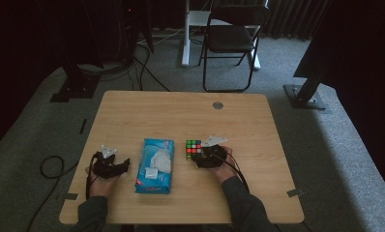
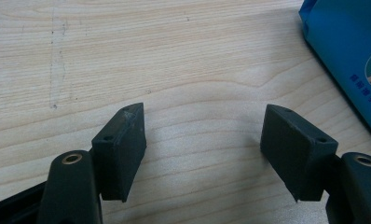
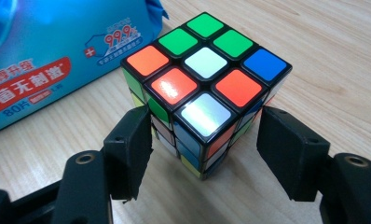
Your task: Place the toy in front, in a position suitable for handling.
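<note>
- Right gripper view: right gripper (image 3: pixel 207 154) is straddling the puzzle cube (image 3: pixel 204 88), fingers (image 3: pixel 127 149) not clamping yet, probably lining up a grab.
- Left gripper (image 2: pixel 202 149) is idling released beside the wipes pack (image 2: pixel 346 56).

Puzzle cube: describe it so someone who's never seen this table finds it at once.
On the light wooden table, look just right of the blue soft pack of wet wipes lying at the middle. There stands a small black-framed puzzle cube with scrambled colour tiles, with the right claw straddling one corner, jaws either side. It is the only boxy, many-coloured thing; its neighbour is flat and blue.
</note>
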